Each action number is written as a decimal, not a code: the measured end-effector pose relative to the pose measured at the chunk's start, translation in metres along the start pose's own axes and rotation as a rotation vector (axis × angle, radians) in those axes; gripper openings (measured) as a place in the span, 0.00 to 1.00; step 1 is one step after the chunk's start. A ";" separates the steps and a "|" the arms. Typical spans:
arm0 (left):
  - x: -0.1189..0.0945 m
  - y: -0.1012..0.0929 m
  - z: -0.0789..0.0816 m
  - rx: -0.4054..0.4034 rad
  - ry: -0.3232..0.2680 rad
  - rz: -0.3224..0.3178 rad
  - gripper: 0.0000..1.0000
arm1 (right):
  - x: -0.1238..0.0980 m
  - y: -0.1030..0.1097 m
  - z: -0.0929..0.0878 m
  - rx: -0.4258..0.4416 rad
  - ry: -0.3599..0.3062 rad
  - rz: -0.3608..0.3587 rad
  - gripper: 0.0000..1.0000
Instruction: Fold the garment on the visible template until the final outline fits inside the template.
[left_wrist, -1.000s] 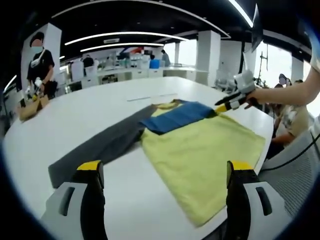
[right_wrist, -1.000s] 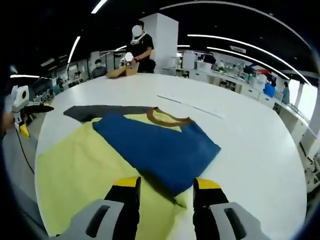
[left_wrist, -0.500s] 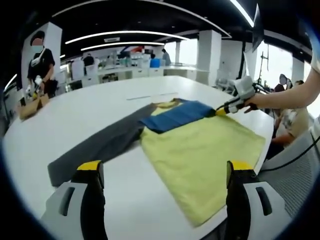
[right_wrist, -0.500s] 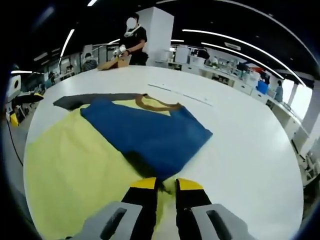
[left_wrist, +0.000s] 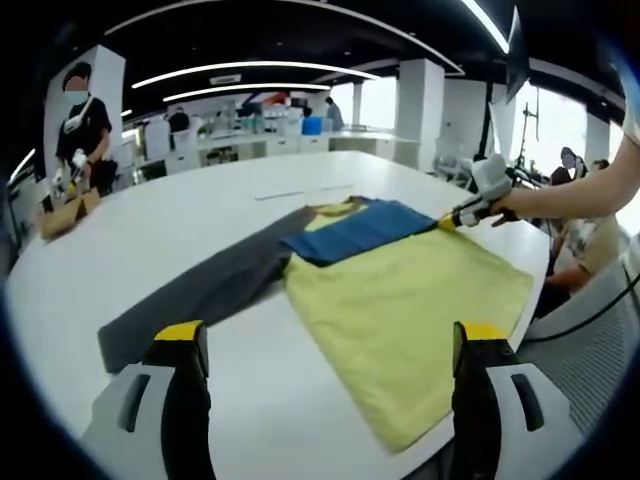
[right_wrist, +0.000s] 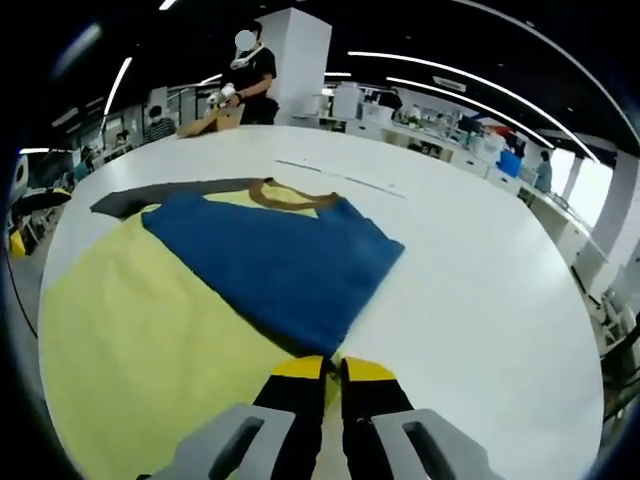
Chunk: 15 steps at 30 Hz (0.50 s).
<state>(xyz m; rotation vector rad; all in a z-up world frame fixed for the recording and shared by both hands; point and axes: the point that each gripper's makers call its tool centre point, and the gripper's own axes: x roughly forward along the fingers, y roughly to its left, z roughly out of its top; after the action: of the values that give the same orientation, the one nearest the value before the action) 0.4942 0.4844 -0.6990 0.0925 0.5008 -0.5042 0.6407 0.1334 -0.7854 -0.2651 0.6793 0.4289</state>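
**Shirt edge pinched, fold not done**

Shirt (left_wrist: 400, 290) lies flat on the white tabletop (left_wrist: 180, 230), in the middle of the left gripper view, with a blue sleeve (right_wrist: 270, 260) folded over its yellow body and a grey sleeve (left_wrist: 200, 290) stretched toward the lower left. The right tongs (right_wrist: 330, 372) are squeezed together on the sleeve's edge at the bottom of the right gripper view. The left tongs (left_wrist: 325, 345) are wide open and hold nothing. The thin cloth could slip out if pulled fast, and the fold would bunch up.

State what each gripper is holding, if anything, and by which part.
The right gripper is shut on the garment at the corner of its blue sleeve. The left gripper is open, holding nothing.
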 end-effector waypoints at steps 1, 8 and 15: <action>0.000 0.000 0.000 0.000 -0.001 0.001 0.99 | 0.000 0.000 0.000 -0.002 0.000 -0.002 0.00; -0.001 0.002 0.002 0.000 -0.008 0.004 0.99 | -0.003 -0.009 -0.004 -0.012 0.008 -0.009 0.00; -0.001 0.002 0.002 0.001 -0.006 0.002 0.99 | -0.008 -0.021 -0.010 -0.013 0.022 -0.017 0.00</action>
<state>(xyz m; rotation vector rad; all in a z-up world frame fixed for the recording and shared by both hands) 0.4953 0.4859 -0.6972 0.0928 0.4947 -0.5033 0.6399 0.1086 -0.7854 -0.2880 0.6956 0.4148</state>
